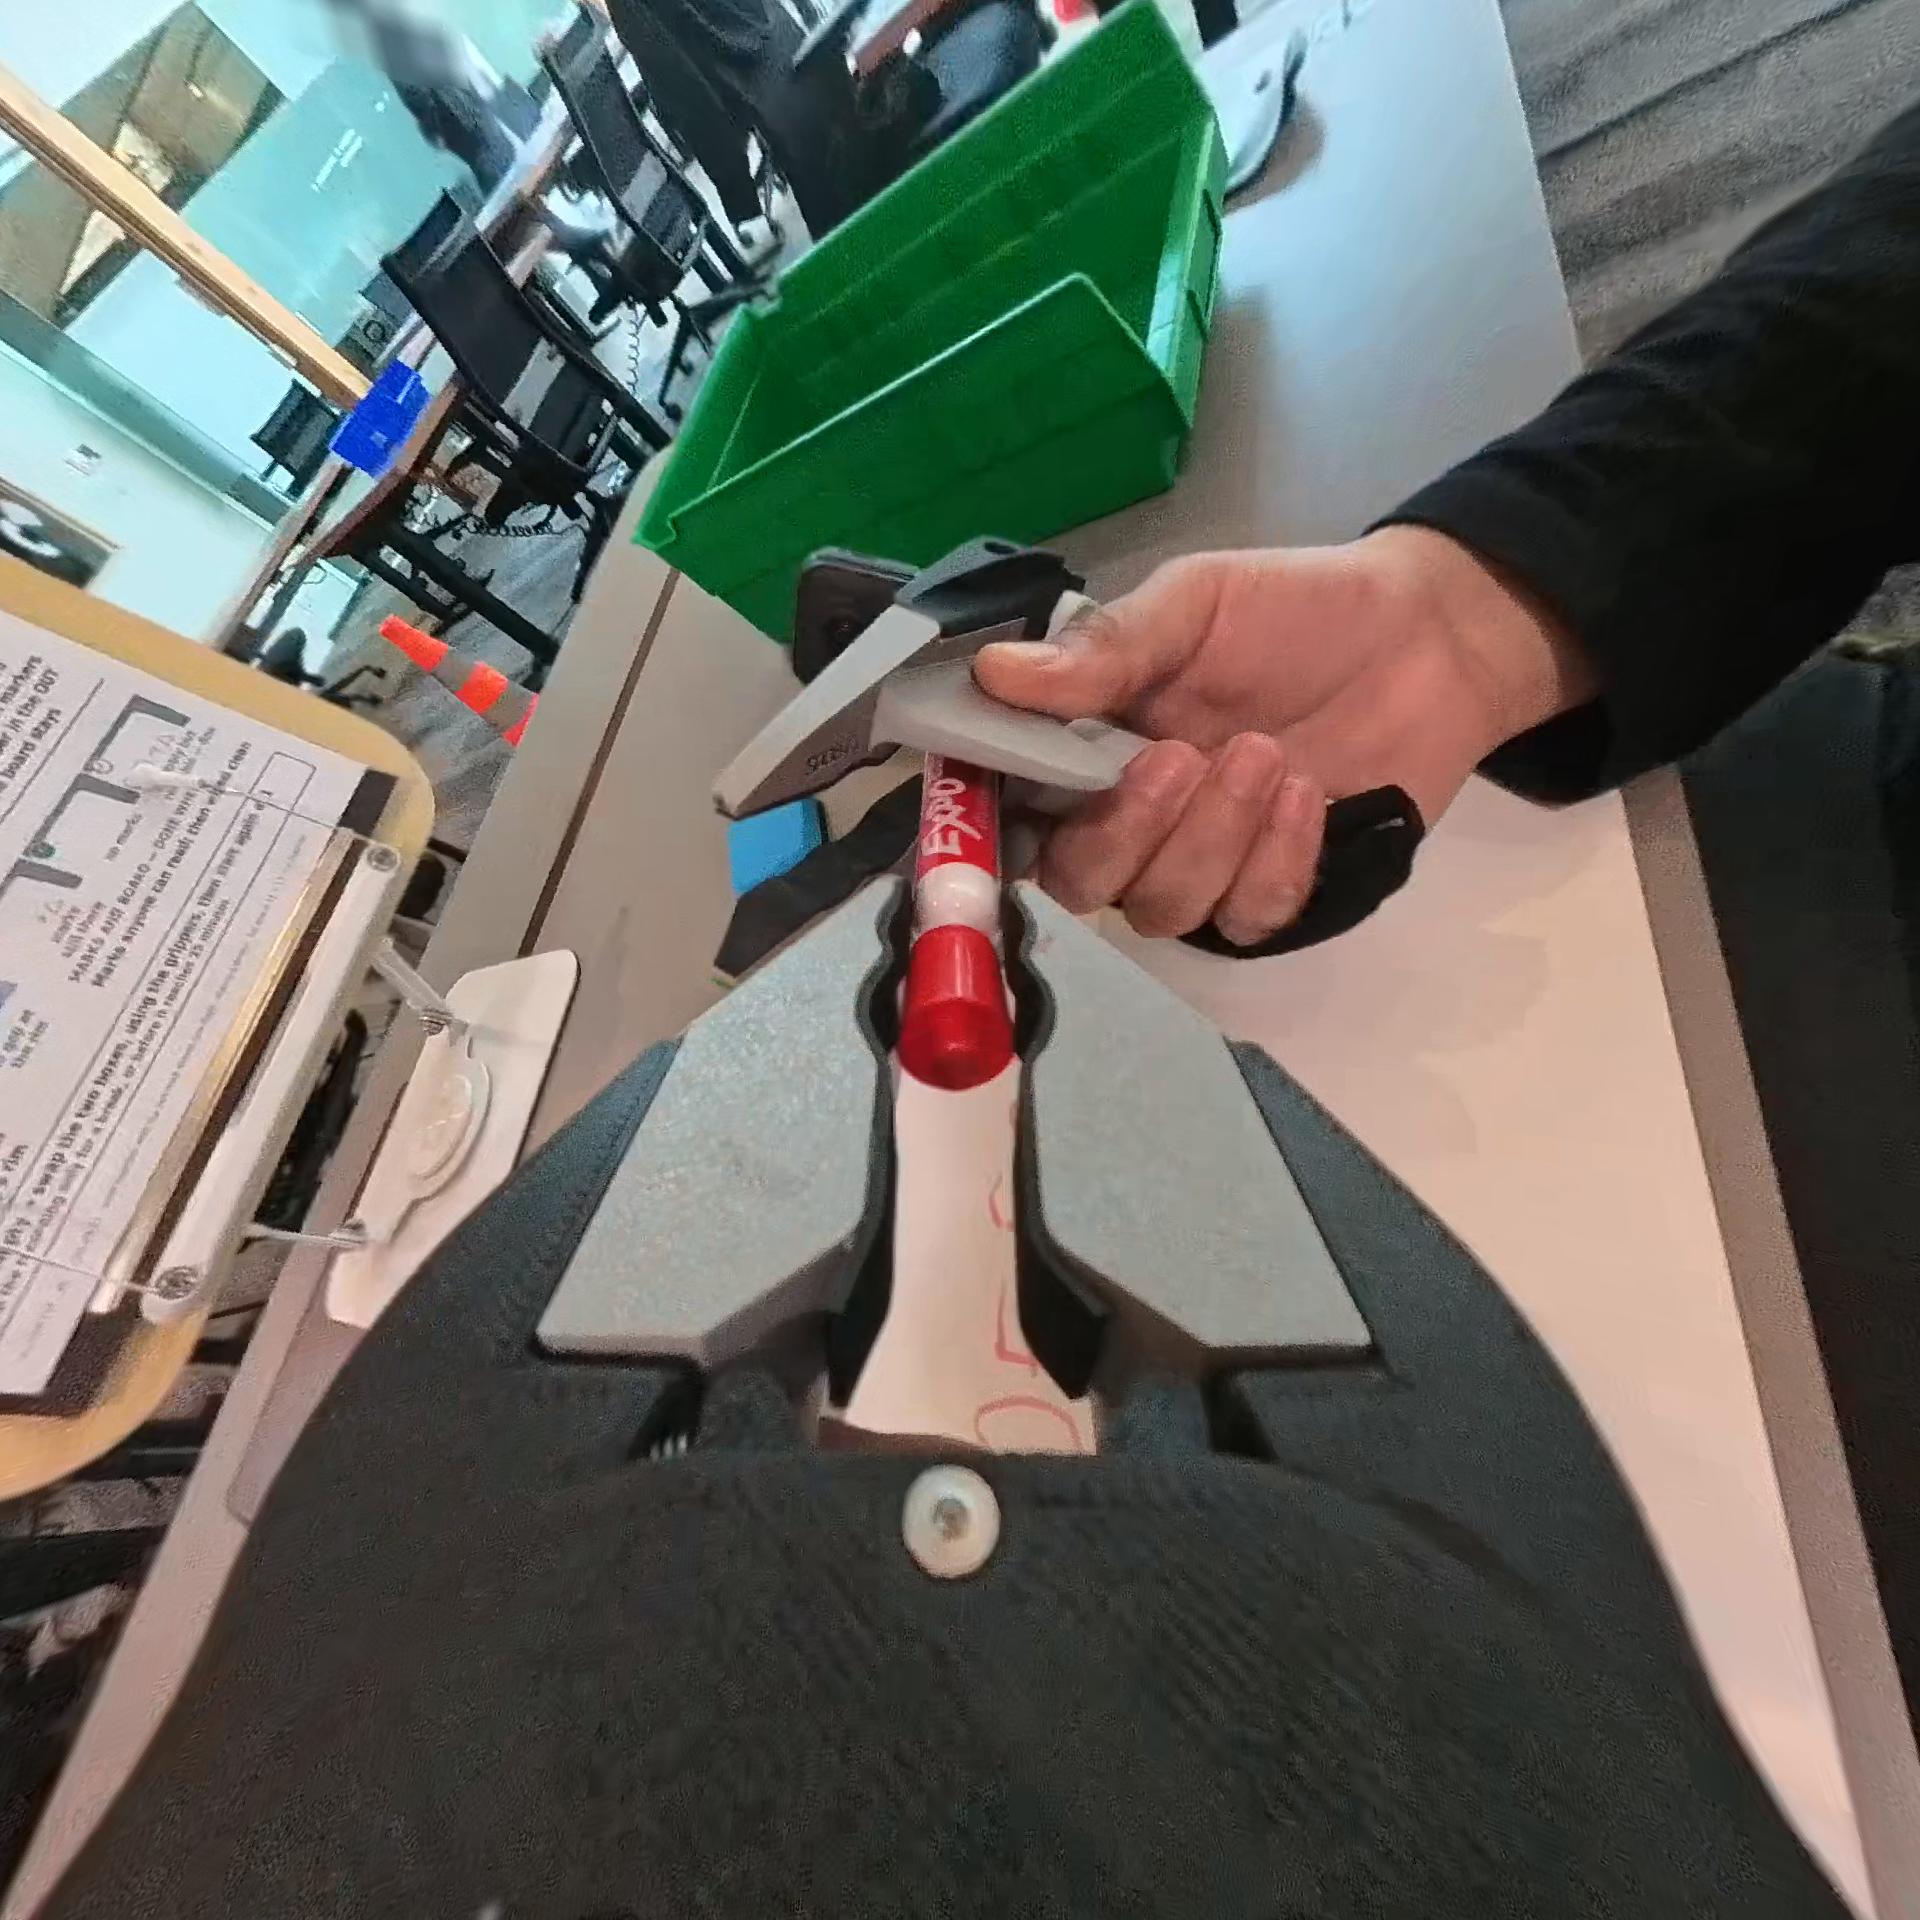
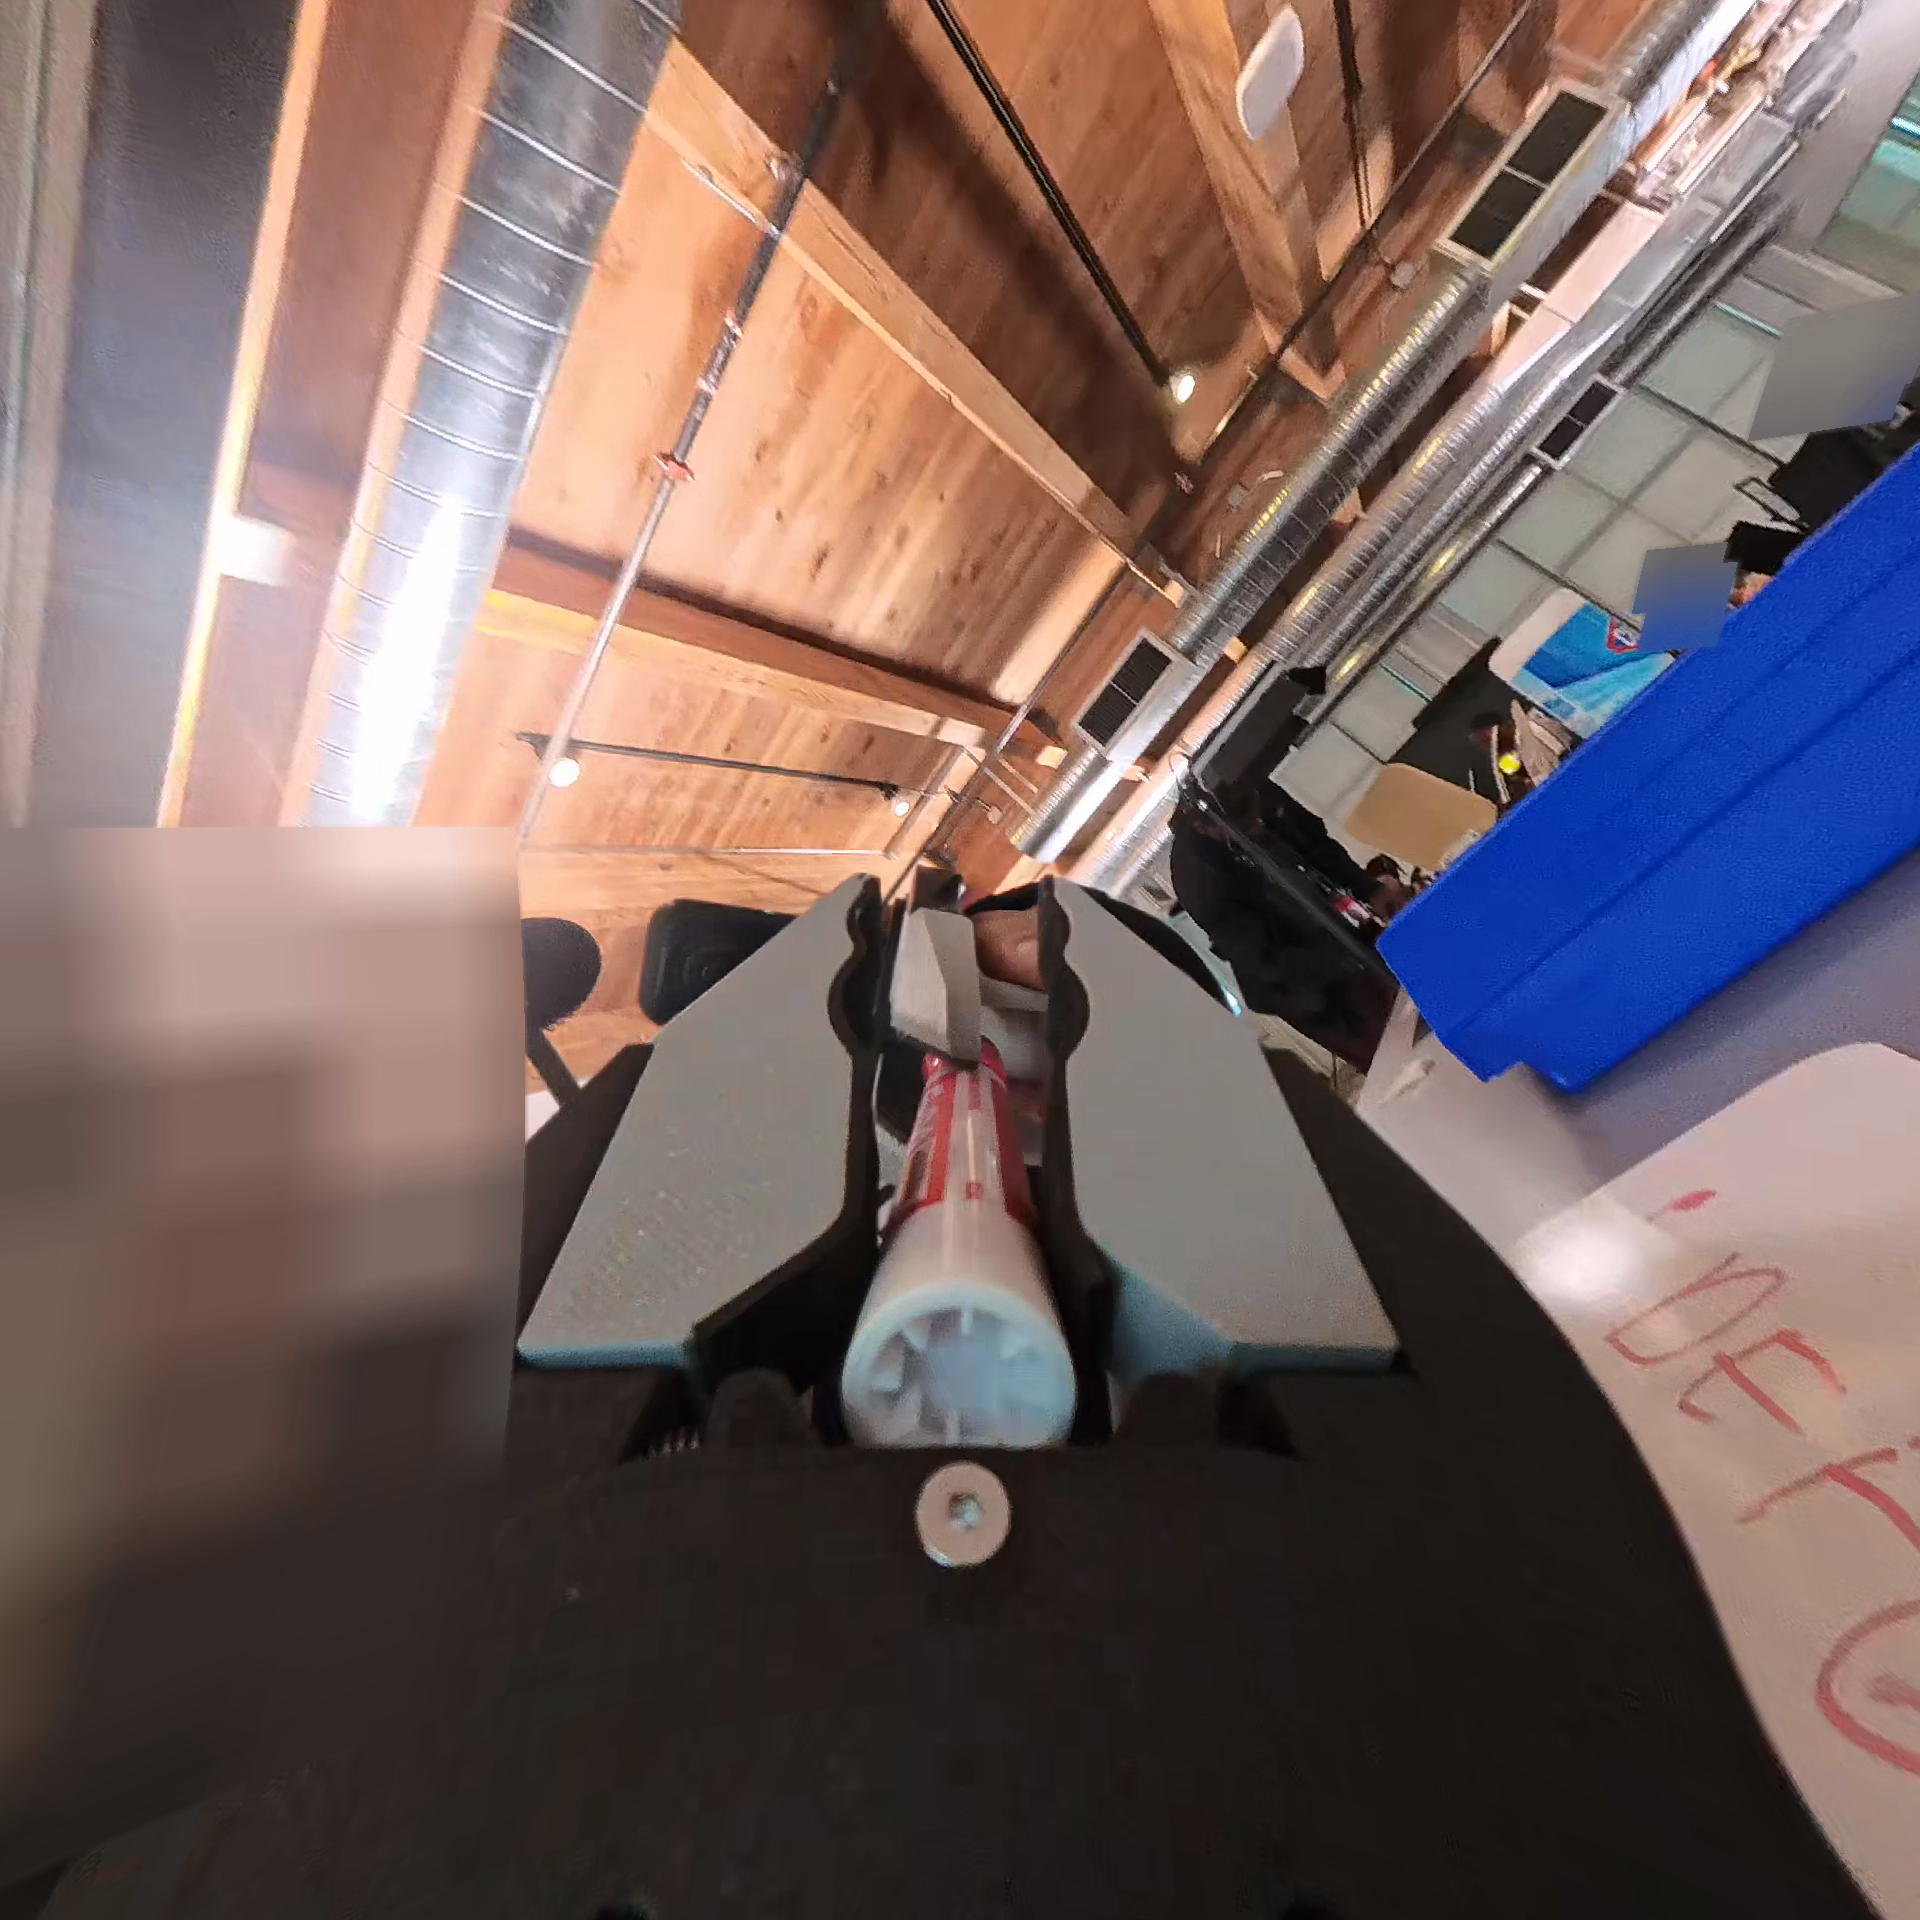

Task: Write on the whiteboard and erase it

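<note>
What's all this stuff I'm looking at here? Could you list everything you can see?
Marker: one, red and white with a red cap, spanning both hand-held grippers.
Whiteboard: one, white with red writing, flat on the table.
Table: one, pale grey.
Green bin: one, on the table beyond the grippers.
Blue bin: one, beside the whiteboard.
Eraser: one, blue top, on the table behind the marker.
Printed sheet: one, white, in a clear stand at left.
Chairs: several, black, in the background.
Left hand-held gripper: closed on the cap.
Right hand-held gripper: closed on the marker's body.
Person's hand: holding the right gripper, black sleeve.
</note>
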